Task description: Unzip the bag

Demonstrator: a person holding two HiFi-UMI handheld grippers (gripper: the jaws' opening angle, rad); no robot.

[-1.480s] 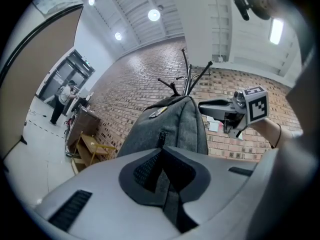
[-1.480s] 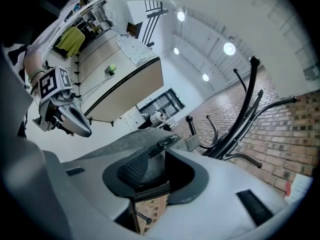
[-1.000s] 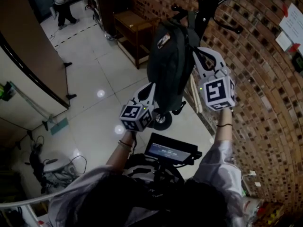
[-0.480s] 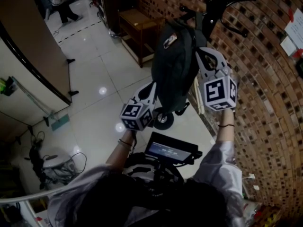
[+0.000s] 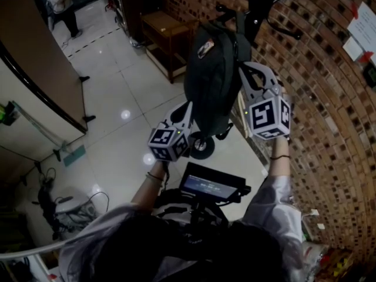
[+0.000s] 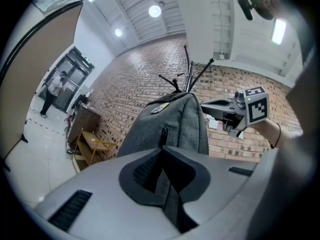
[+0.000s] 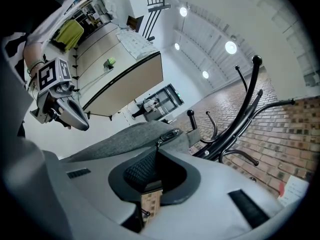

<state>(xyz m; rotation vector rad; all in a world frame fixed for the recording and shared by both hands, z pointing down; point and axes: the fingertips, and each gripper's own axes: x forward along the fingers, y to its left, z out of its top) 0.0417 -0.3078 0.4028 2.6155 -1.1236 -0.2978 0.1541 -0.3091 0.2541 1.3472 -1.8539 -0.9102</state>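
Upper centre of head view: your backpack (image 5: 211, 81) hangs upright from the coat rack (image 5: 261, 4), against the brick wall (image 5: 317, 98).
Left gripper (image 5: 188, 107): at the backpack's lower left; fingers pinched narrow, tips apparently on the zipper pull (image 6: 163, 134).
Right gripper (image 5: 248, 70): against the backpack's right side; fingers nearly closed, tips seemingly nipping the fabric.
Zip axis: runs vertically up the backpack's face, straight above your left fingers.
Nearer hand: left. Draw along that line, I judge, while your right steadies the backpack.
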